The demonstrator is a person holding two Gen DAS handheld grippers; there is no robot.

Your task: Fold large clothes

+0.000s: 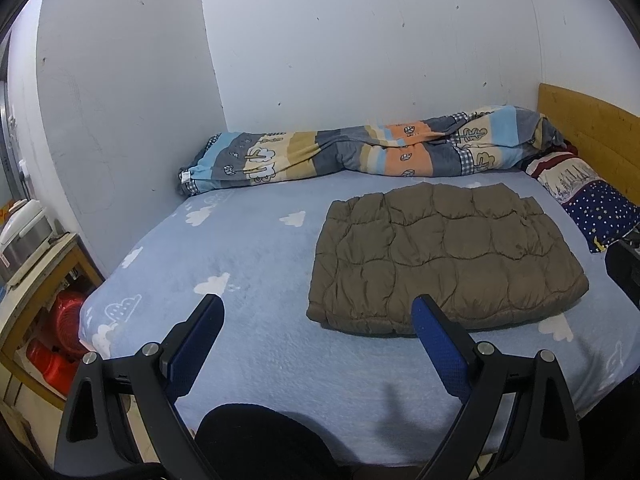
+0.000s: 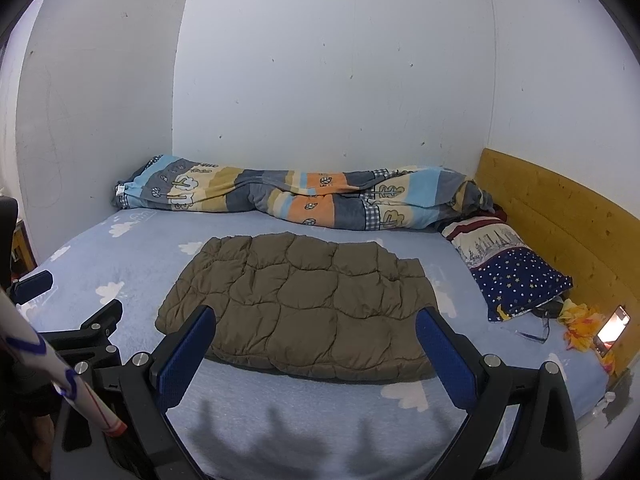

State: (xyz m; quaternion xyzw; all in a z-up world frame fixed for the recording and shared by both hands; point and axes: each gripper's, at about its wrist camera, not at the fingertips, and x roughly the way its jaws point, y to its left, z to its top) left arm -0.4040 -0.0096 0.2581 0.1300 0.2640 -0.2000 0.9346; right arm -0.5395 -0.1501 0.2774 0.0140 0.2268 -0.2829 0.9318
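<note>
The brown quilted jacket (image 2: 296,308) lies flat on the bed (image 2: 288,420), gathered into a compact, roughly rectangular bundle with no sleeve or hood sticking out. Its near edge looks doubled, a thick rounded lip of layers stacked on one another, and a stepped edge shows at the far right corner where one layer stops short of the next. Judged from that, the folding is largely or wholly done; at most one more halving or a bit of squaring-up remains (the far side is too foreshortened to count the layers).

Neither tool is on the garment. The left tongs (image 1: 318,320) hang over the blue cloud-print sheet in front of the bundle's left end, spread wide and empty. The right tongs (image 2: 316,332) hover just short of the near edge, equally splayed with nothing between them.

Further out, a rolled patterned duvet (image 2: 296,196) runs along the wall, a starry pillow (image 2: 516,276) sits by the wooden headboard (image 2: 560,220), and a lit phone (image 2: 614,324) rests near it.
</note>
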